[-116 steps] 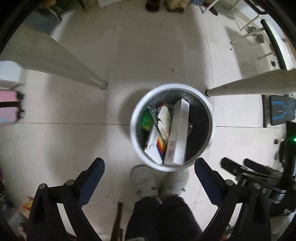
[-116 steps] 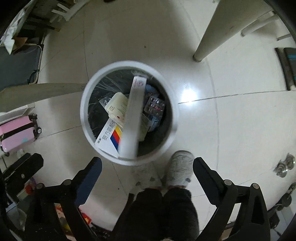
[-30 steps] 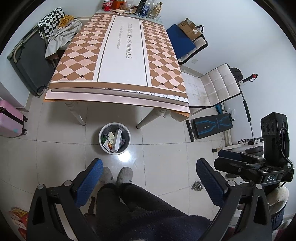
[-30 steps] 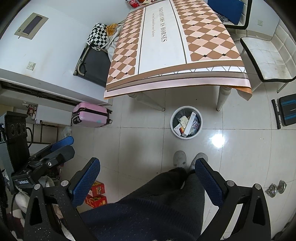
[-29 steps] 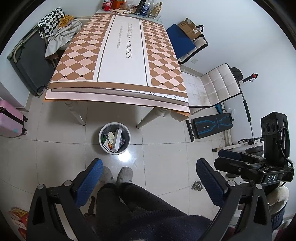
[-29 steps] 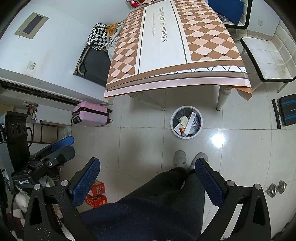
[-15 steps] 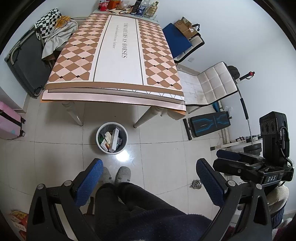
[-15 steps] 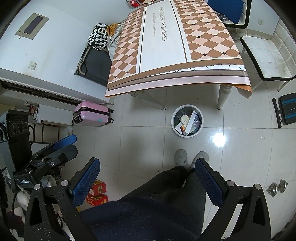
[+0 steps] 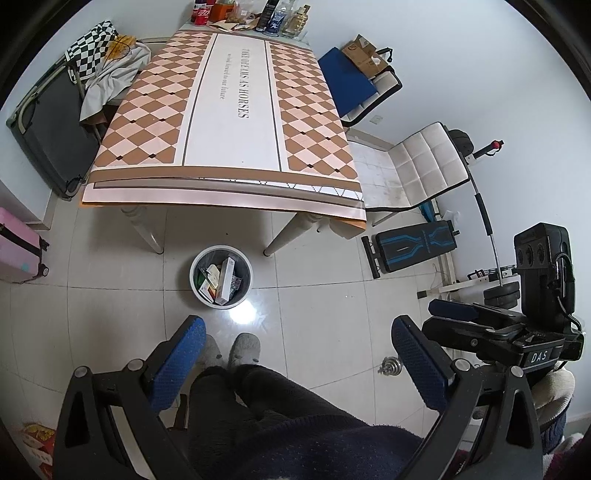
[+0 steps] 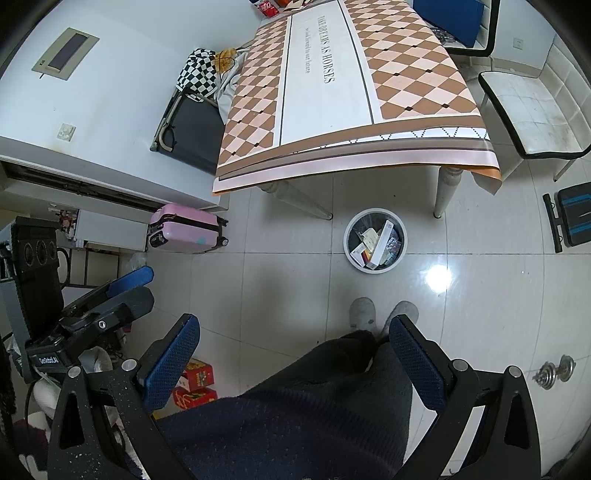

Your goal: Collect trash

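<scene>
A white trash bin (image 9: pixel 192 275) (image 10: pixel 347 240) stands on the tiled floor by the table's near legs. It holds a long white box (image 9: pixel 226 275) (image 10: pixel 381 238), smaller cartons and a blister pack (image 9: pixel 235 284). High above the floor, my left gripper (image 9: pixel 297 326) is open and empty, with the bin far below its left finger. My right gripper (image 10: pixel 294 325) is also open and empty, the bin lying far ahead to its right. Each gripper shows at the edge of the other's view, the right gripper (image 9: pixel 452 309) and the left gripper (image 10: pixel 133 278).
A table with a diamond-patterned cloth (image 9: pixel 229 110) (image 10: pixel 332 92) has bottles (image 9: pixel 280 14) at its far end. A person's legs and grey slippers (image 9: pixel 243 347) (image 10: pixel 364 312) are below me. A pink suitcase (image 10: pixel 184 229), white chair (image 9: pixel 417 166), weight bench (image 9: pixel 413 243) and dumbbell (image 10: pixel 554 371) ring the floor.
Both grippers have risen from just above the bin to well over the table's height. Over the last second the views drifted only slightly. Both stayed open.
</scene>
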`<state>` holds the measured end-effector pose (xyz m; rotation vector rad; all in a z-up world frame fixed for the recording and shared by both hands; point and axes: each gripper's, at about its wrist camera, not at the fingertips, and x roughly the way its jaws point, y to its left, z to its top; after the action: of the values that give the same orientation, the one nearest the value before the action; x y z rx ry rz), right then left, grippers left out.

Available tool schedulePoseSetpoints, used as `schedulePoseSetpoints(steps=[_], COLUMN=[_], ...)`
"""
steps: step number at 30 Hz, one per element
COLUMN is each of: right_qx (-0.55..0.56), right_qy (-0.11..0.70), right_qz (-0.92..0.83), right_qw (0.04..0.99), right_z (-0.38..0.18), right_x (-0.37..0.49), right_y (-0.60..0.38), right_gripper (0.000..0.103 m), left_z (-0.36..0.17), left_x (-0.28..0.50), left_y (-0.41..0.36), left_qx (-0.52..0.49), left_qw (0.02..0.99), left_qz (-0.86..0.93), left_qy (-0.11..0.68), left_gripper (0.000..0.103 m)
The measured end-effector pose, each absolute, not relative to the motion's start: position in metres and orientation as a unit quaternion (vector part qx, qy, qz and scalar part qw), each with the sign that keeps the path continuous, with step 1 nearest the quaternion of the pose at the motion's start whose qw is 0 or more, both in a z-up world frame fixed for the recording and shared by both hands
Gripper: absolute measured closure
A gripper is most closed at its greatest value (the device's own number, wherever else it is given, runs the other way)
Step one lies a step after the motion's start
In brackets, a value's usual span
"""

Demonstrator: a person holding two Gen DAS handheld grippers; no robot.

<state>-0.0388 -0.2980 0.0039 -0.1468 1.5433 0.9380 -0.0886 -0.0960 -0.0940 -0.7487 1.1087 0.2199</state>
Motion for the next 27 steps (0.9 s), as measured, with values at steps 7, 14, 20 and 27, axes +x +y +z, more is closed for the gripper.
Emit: schedulePoseSetpoints(steps=[7, 14, 20, 27], right_qx=[-0.064, -0.064, -0.063, -0.063], right_qy=[0.670, 0.671, 0.673, 0.674], right_qz=[0.407, 0.406, 0.403, 0.404], right_qw=[0.618, 0.617, 0.617, 0.616], right_z=[0.006, 0.008, 0.008, 0.006], right_x=[-0.042, -0.048, -0.053, -0.054], right_y=[-0.298, -0.296, -0.290, -0.286], right_gripper=[0.000, 0.000, 0.000, 0.000], left_z=[-0.093, -0.094, -0.092, -0.091], left_x=[-0.089, -0.089, -0.090, -0.093], left_y=[-0.097, -0.097, -0.097, -0.094], left_qx=[-0.347, -0.347, -0.347, -0.346], left_qw=[0.779, 0.779, 0.779, 0.778], left_qz=[0.103, 0.103, 0.102, 0.102], left_qy=[0.512, 0.512, 0.513, 0.514], left_gripper=[0.000, 0.000, 0.000, 0.000])
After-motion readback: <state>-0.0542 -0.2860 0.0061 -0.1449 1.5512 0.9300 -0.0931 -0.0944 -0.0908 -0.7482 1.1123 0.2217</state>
